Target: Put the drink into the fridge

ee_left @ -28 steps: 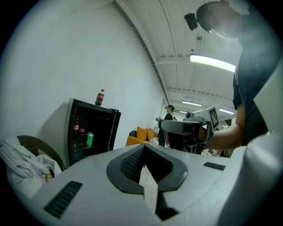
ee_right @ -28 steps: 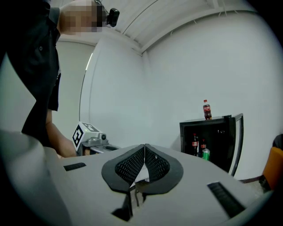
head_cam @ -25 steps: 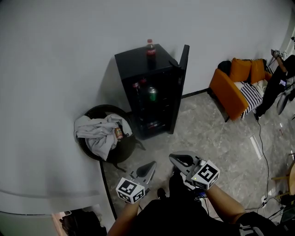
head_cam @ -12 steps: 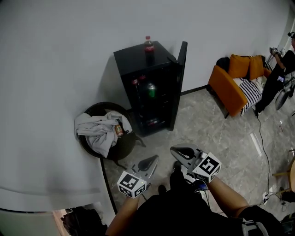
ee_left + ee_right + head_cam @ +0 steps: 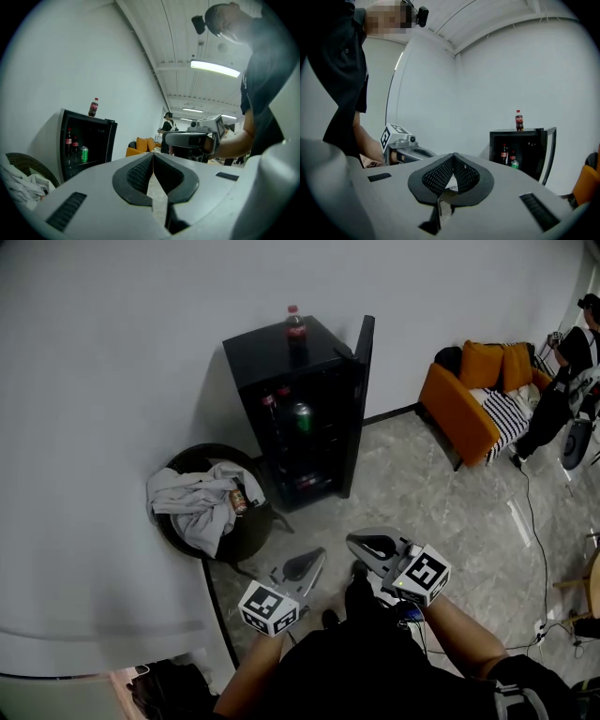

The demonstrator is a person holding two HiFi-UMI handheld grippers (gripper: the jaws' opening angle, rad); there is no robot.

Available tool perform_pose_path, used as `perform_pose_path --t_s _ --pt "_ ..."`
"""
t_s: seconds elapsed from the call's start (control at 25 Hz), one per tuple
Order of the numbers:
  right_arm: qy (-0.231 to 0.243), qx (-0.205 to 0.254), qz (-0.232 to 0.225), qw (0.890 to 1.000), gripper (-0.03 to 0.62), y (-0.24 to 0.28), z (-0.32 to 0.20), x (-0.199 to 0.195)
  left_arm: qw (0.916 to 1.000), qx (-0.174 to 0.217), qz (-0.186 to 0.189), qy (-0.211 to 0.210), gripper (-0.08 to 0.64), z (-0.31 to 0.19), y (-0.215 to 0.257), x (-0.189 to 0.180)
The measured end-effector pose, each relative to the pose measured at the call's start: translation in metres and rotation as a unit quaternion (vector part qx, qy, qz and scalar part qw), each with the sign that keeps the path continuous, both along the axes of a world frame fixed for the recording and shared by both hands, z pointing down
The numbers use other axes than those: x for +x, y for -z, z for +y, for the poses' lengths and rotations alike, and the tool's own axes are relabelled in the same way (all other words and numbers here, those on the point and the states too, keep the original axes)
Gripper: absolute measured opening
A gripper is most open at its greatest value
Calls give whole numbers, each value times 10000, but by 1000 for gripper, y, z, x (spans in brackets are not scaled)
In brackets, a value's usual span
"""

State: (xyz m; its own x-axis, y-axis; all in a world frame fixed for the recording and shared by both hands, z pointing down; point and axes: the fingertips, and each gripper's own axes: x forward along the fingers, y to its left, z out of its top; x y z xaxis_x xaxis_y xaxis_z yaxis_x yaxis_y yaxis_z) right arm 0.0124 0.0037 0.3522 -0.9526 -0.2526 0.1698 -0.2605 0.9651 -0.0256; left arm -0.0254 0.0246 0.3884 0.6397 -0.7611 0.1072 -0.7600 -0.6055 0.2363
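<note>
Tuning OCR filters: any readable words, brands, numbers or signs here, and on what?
No text is readable in any view.
Bottle on the fridge: red label, too small to read.
Green can in the fridge: print too small.
Can in the basket: blurred.
Marker cubes: square patterns, no letters.

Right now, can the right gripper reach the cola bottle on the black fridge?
Probably not: the right gripper hangs low by the person, with grey floor between it and the red-capped cola bottle on the black fridge.
</note>
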Motion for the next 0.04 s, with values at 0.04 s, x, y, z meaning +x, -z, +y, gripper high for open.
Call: perform_pose_path --t_s 0.04 --pt "-24 -14 7 10000 21 -2 -3 1 10000 4 11 -16 12 -2 -1 2"
